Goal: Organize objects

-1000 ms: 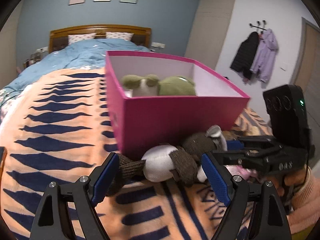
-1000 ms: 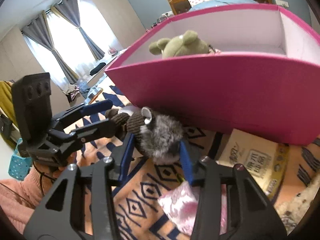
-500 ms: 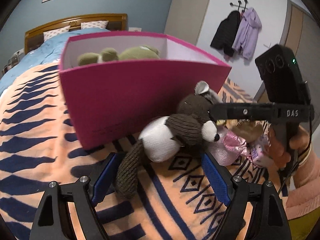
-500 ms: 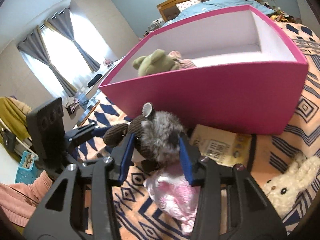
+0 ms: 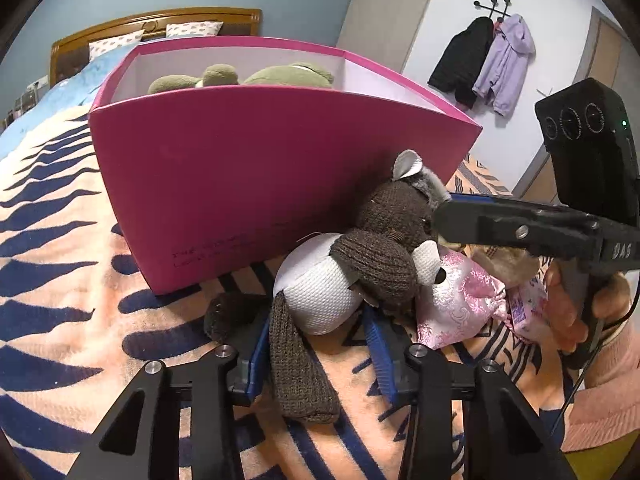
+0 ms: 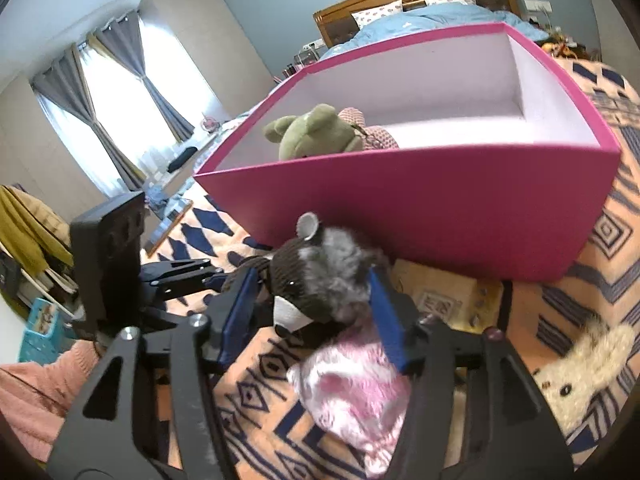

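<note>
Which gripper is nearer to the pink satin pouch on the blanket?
Right. The right gripper, jaws opening around the brown plush's head, sits directly over the pink satin pouch. The left gripper straddles the plush's body, beside the pouch.

We're in a home bedroom: a bed [image 5: 48, 92] with wooden headboard [image 5: 156, 24] and blue duvet, framed prints on the blue wall above it, coats on wall hooks [image 5: 486, 60] to its right, curtained windows [image 6: 120, 104] to its left.
</note>
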The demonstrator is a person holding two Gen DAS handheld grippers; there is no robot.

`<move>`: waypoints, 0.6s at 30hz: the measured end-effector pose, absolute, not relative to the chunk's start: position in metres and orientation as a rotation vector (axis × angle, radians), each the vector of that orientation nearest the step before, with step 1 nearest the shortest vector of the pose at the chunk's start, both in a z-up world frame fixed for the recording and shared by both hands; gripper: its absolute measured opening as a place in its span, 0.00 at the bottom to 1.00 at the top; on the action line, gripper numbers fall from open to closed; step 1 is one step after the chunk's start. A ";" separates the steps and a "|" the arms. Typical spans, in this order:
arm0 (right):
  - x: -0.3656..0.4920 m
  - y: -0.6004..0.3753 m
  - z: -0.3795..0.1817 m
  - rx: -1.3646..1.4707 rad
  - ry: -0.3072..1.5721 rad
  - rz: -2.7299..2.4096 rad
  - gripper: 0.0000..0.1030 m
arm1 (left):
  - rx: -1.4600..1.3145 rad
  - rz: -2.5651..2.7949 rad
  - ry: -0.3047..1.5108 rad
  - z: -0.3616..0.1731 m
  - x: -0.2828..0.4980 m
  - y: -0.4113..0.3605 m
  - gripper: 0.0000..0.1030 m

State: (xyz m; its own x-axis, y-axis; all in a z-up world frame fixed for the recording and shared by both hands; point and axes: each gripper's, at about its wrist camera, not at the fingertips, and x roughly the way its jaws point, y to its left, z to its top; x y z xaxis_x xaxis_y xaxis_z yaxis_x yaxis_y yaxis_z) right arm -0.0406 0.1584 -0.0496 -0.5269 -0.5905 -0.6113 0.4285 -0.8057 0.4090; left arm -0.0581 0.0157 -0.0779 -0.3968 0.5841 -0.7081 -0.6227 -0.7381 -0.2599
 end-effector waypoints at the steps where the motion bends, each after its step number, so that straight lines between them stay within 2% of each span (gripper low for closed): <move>1: -0.043 0.159 -0.052 1.040 -0.270 -2.316 0.60 | -1.066 2.153 0.062 -0.077 -0.058 0.016 0.42; 3: -0.048 0.159 -0.061 1.076 -0.291 -2.300 0.60 | -1.064 2.157 0.067 -0.077 -0.056 0.015 0.42; 5: -0.050 0.166 -0.067 1.095 -0.303 -2.299 0.53 | -1.060 2.159 0.062 -0.076 -0.055 0.015 0.41; 10: -0.037 0.181 -0.062 1.053 -0.352 -2.278 0.47 | -1.049 2.157 0.040 -0.067 -0.051 0.012 0.41; 18: -0.019 0.188 -0.015 0.891 -0.331 -2.305 0.46 | -0.906 2.199 0.055 -0.015 -0.034 0.004 0.41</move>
State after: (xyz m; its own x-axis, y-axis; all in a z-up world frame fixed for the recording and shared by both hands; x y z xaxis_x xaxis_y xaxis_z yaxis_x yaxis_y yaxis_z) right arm -0.0188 0.1880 -0.0155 -0.5677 -0.6433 -0.5136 0.4731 -0.7656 0.4360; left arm -0.0344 0.0037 -0.0147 -0.4729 0.6232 -0.6229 -0.6538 -0.7221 -0.2261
